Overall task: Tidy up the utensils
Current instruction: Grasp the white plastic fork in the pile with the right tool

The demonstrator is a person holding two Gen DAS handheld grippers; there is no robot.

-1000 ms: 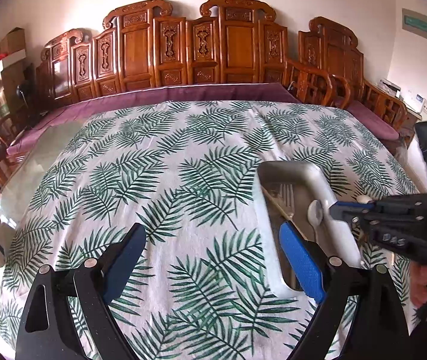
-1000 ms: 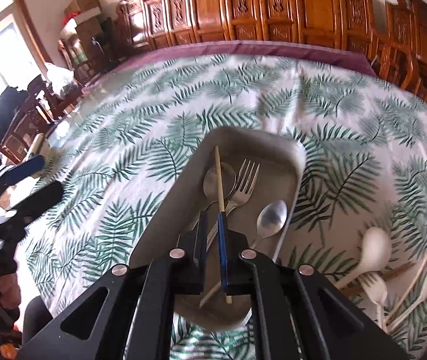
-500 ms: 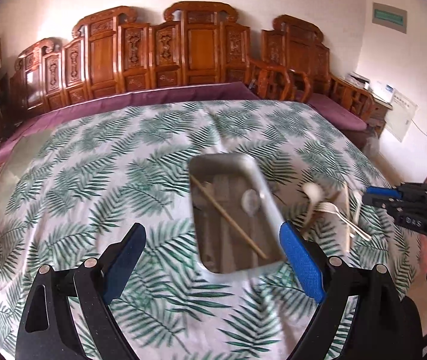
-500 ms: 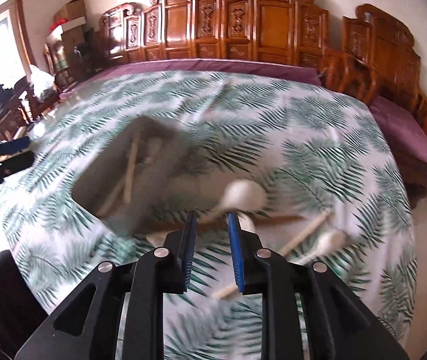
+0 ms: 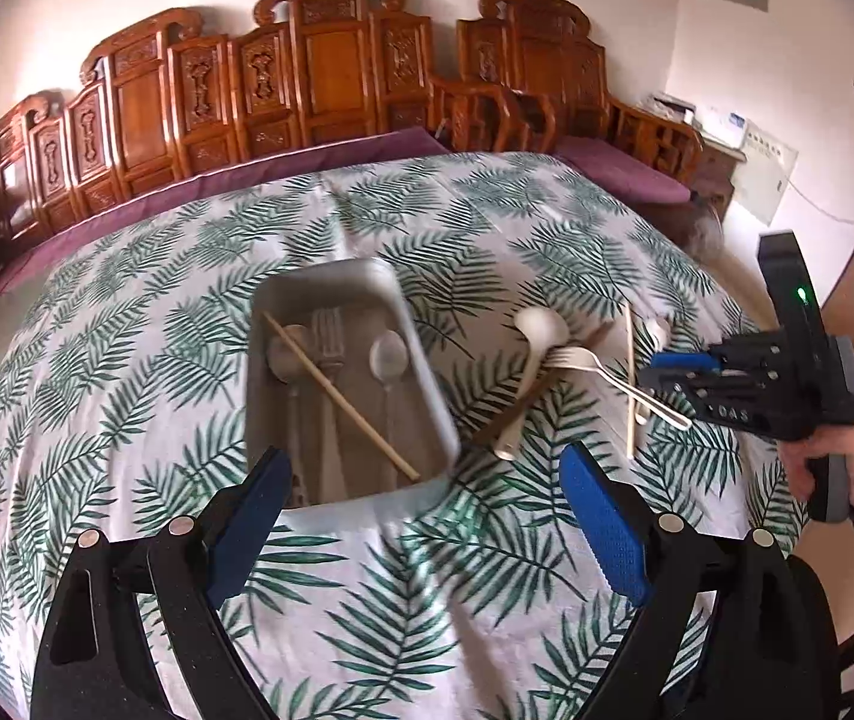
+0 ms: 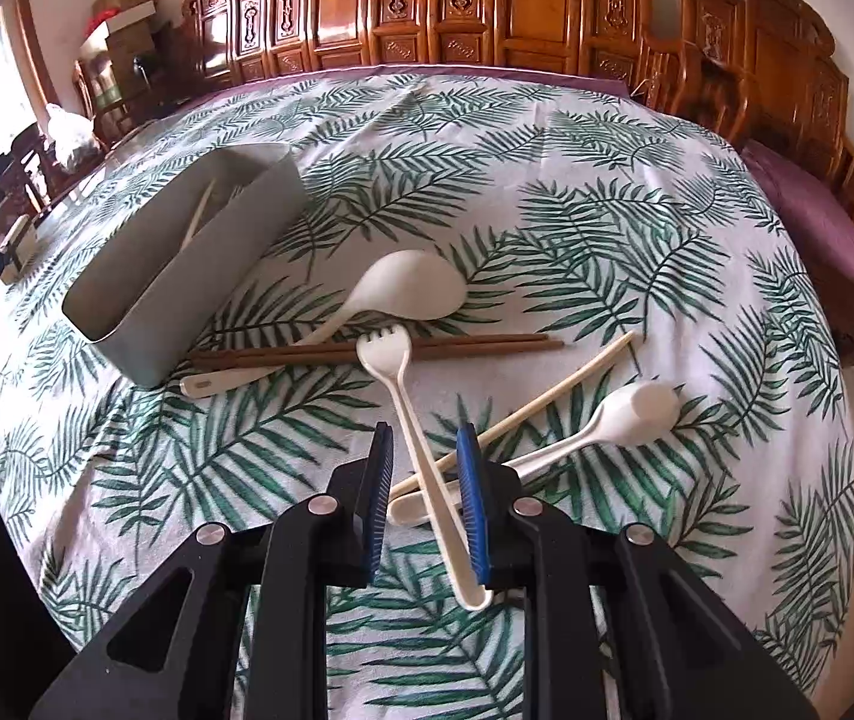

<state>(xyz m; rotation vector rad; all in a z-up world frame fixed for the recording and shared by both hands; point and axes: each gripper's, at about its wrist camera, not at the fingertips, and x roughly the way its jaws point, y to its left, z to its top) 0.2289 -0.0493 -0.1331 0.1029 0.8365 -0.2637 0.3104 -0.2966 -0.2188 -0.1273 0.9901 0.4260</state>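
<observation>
Right wrist view: right gripper [image 6: 424, 501] sits low centre, jaws slightly parted astride the white fork [image 6: 409, 414] handle; pad contact cannot be confirmed. Its jaws have just been opening. Fork tines overlap brown chopsticks [image 6: 379, 351]. Grey tray [image 6: 187, 276] at left hides its contents except one pale stick. Left wrist view: left gripper [image 5: 427, 522] spread wide, empty, below the tray [image 5: 421, 360]; frame blurred.
</observation>
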